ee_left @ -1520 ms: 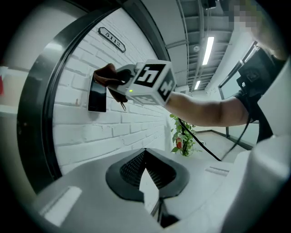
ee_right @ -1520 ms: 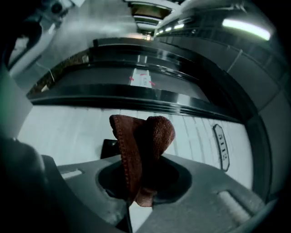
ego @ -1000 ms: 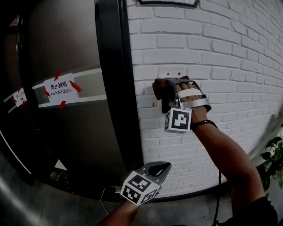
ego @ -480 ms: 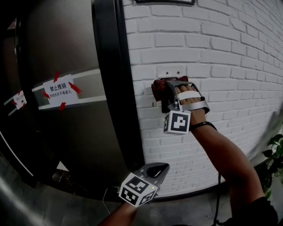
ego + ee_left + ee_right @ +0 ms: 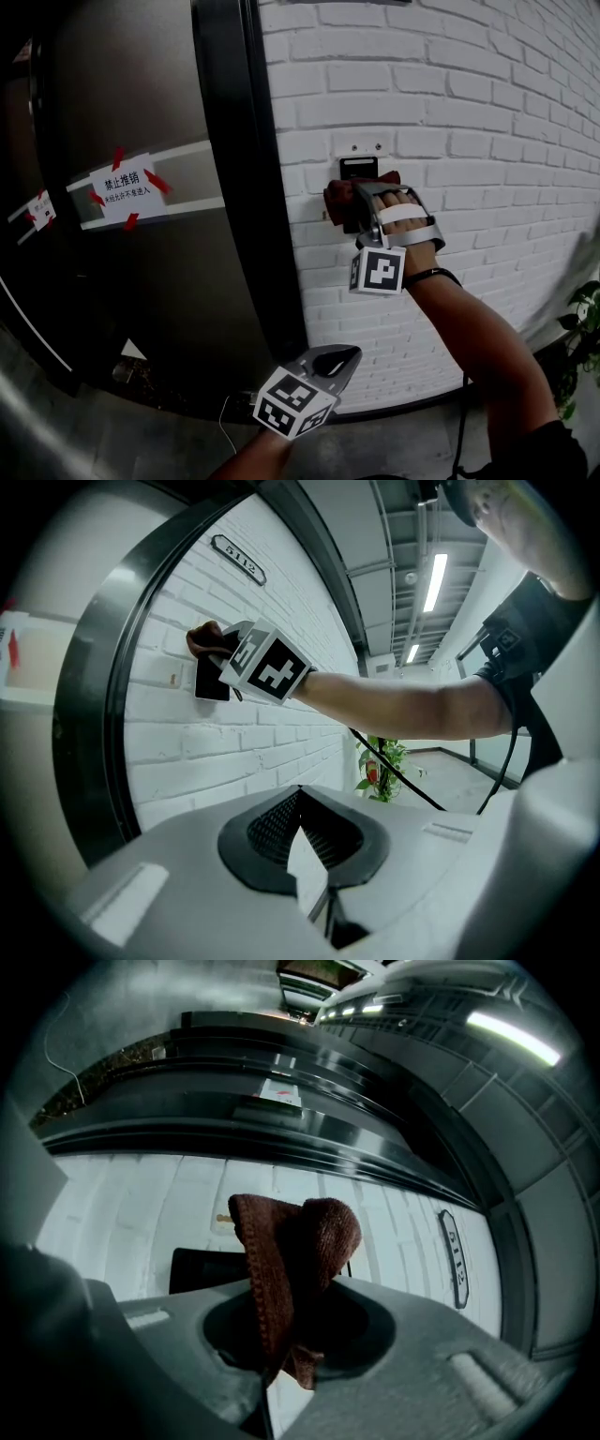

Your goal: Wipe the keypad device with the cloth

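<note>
A black keypad device point(image 5: 356, 169) is fixed to the white brick wall point(image 5: 487, 141); in the left gripper view the device point(image 5: 212, 680) shows as a dark slab. My right gripper point(image 5: 349, 202) is shut on a dark red-brown cloth point(image 5: 337, 197) and holds it against the device's lower part. The cloth point(image 5: 291, 1260) bulges out of the jaws in the right gripper view, with the device point(image 5: 202, 1269) behind it. My left gripper point(image 5: 337, 361) hangs low near the wall's base, shut on nothing, its jaws point(image 5: 314, 855) meeting in a thin seam.
A dark door with a black frame point(image 5: 234, 187) stands left of the wall, carrying a taped white notice point(image 5: 127, 186). A room number plate point(image 5: 236, 560) is high on the wall. A potted plant point(image 5: 583, 328) is at the right edge.
My right gripper has slid the cloth downward on the device, uncovering its top part. The left gripper has stayed put.
</note>
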A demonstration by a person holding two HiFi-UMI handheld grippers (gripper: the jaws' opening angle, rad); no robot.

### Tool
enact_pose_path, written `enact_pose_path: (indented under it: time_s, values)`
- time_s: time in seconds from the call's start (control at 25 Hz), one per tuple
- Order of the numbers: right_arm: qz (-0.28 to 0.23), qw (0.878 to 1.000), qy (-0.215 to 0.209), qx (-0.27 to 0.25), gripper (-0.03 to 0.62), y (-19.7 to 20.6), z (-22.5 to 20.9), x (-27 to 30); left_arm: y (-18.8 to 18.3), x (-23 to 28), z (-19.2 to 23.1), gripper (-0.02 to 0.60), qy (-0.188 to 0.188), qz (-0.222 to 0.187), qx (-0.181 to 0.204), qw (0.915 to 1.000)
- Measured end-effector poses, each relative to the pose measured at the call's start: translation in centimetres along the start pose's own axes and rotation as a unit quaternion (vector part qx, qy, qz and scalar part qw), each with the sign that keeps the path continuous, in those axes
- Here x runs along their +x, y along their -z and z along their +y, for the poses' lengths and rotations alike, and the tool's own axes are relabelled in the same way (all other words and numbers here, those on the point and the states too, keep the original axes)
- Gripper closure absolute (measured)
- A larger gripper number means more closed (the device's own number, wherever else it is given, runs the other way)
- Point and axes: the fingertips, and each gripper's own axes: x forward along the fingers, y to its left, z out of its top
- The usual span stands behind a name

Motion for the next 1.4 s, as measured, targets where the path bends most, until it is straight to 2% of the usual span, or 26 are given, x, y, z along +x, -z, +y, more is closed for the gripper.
enact_pose_path:
  time_s: [0.72, 1.4]
  values:
    - [0.005, 0.998, -0.057, 0.008, 0.545, 0.3, 5.9, -2.2, 1.4, -0.4, 0.0, 0.565, -0.005, 0.009, -0.008, 0.9999]
    - [0.007, 0.997, -0.079, 0.012, 0.545, 0.5, 9.4, -3.6, 1.5, -0.8, -0.6, 0.565, -0.005, 0.012, -0.004, 0.9999]
